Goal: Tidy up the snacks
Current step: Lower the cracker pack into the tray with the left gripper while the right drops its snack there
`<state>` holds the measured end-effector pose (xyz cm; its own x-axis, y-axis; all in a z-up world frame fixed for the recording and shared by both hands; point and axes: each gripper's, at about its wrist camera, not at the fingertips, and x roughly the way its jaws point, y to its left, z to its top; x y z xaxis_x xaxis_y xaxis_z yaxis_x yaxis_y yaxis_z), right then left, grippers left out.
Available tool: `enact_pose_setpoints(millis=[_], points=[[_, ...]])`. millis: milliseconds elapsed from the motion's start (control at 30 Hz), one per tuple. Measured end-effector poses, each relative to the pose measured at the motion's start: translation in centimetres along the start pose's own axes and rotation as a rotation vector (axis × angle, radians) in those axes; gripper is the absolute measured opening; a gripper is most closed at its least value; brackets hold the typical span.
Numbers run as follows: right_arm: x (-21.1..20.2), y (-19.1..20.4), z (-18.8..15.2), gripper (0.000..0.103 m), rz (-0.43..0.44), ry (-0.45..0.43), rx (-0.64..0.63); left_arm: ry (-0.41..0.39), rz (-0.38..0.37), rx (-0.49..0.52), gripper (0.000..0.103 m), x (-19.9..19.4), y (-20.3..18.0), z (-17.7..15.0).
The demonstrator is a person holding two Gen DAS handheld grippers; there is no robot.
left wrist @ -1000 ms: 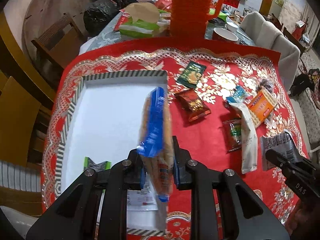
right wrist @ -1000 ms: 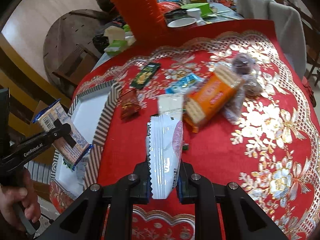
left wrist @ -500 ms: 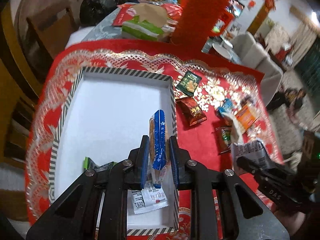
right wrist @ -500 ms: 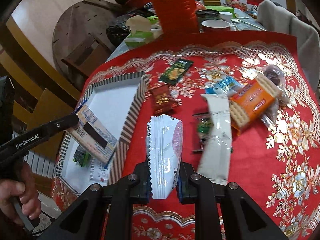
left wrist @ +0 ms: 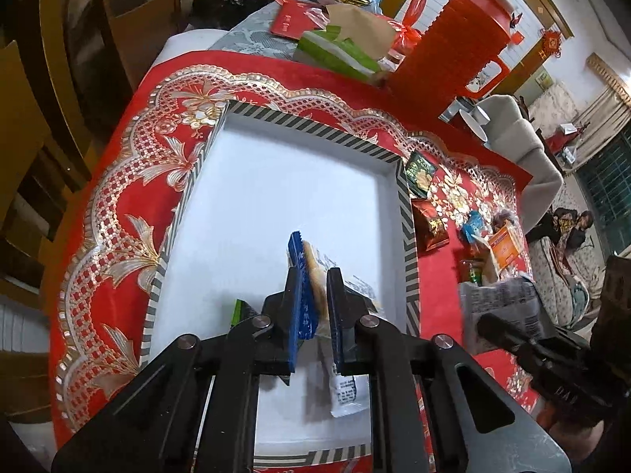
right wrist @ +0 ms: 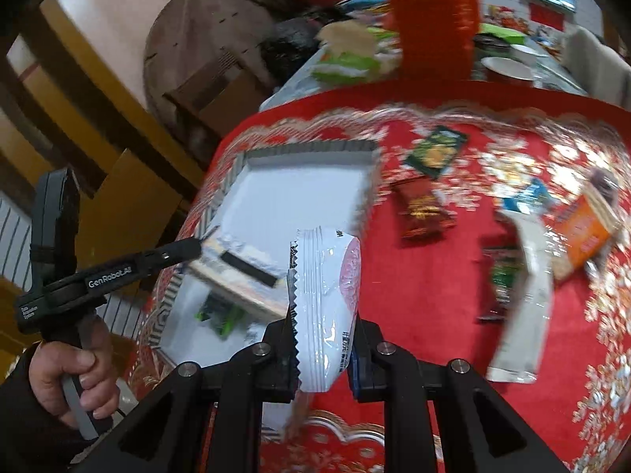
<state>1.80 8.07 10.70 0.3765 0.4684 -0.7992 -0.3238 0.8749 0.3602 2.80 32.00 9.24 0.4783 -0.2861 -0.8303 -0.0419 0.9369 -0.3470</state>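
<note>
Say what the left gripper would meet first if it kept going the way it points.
Probably the white floor of the striped-rim tray: the left gripper, shut on a blue-edged snack packet, points down into it; depth is unclear.

Loose snacks on the red cloth, motion-blurred

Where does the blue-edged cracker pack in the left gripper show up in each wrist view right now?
Left wrist view: the cracker pack stands edge-on at lower centre, clamped in the left gripper, over the white tray.
Right wrist view: the same pack sits left of centre, flat side showing, blurred, held over the tray's near end.
Shared landmark: the tray's striped rim.
</note>
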Motion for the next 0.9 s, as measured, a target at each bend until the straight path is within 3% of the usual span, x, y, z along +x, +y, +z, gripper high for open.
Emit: enact_pose_setpoints(millis=[233, 567, 667, 733, 800, 900], points=[[3.5, 3.8, 0.7, 0.017, -0.007, 0.059, -0.095, 0.003, 0.0, -0.004, 0.011, 0.1, 1.6, 0.3], [7.0, 4.3, 2.7, 0.018, -0.046, 0.118, -0.106, 0.035, 0.027, -0.008, 0.012, 1.0, 2.3, -0.2], [8.0, 4.3, 3.5, 0.021, -0.058, 0.144, -0.098, 0.04, 0.036, 0.015, 0.03, 1.2, 1.8, -0.5], [8.4, 4.5, 3.8, 0.027, -0.068, 0.148, -0.106, 0.031, 0.034, 0.025, 0.048, 1.1, 1.7, -0.6], [8.5, 4.7, 3.9, 0.041, -0.072, 0.148, -0.108, 0.014, 0.046, 0.035, 0.057, 0.8, 1.5, -0.7], [8.0, 4.9, 3.9, 0.043, -0.064, 0.121, -0.111, -0.001, 0.053, 0.041, 0.059, 0.6, 1.4, -0.8]])
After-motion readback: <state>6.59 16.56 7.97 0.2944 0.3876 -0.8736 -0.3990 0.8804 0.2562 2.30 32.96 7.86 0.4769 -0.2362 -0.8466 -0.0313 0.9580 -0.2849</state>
